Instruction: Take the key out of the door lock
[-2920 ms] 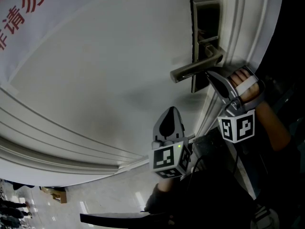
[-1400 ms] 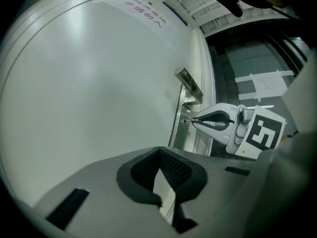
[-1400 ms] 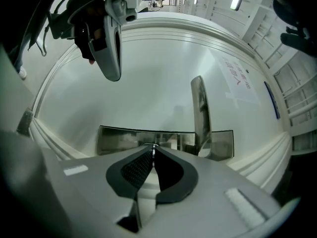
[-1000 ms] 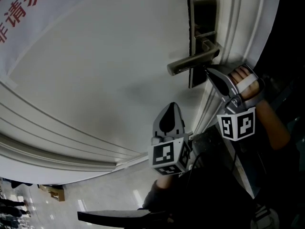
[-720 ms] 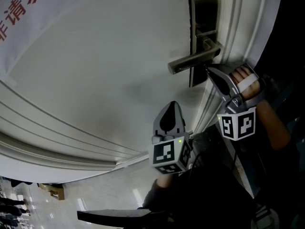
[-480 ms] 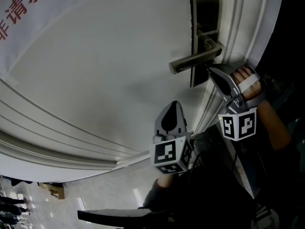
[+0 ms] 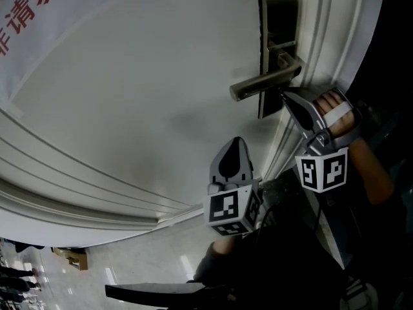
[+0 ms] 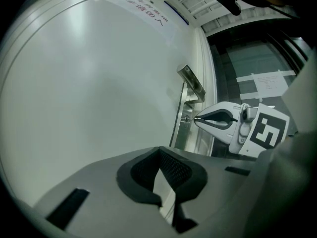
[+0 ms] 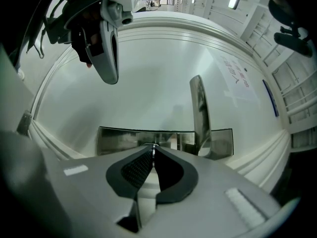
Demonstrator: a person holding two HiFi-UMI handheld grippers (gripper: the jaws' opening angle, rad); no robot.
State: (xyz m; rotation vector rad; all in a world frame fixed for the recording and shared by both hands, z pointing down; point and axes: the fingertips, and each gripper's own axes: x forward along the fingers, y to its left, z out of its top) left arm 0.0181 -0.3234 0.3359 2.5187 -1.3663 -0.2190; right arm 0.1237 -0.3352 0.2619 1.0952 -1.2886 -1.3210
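**Key gripped, not yet out of the lock**
Fingers of the right gripper [image 7: 282, 96] pinch the small metal key [image 8: 188, 119], which sits in the dark steel lock plate [image 7: 279, 18] near the white door's [image 7: 142, 108] right edge. The left gripper [image 7: 230, 148] hangs apart, its fingers closed and empty. The pull-out remains.

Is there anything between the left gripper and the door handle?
Nothing: in the head view only bare white door shows between the left gripper and the handle, which stand apart.
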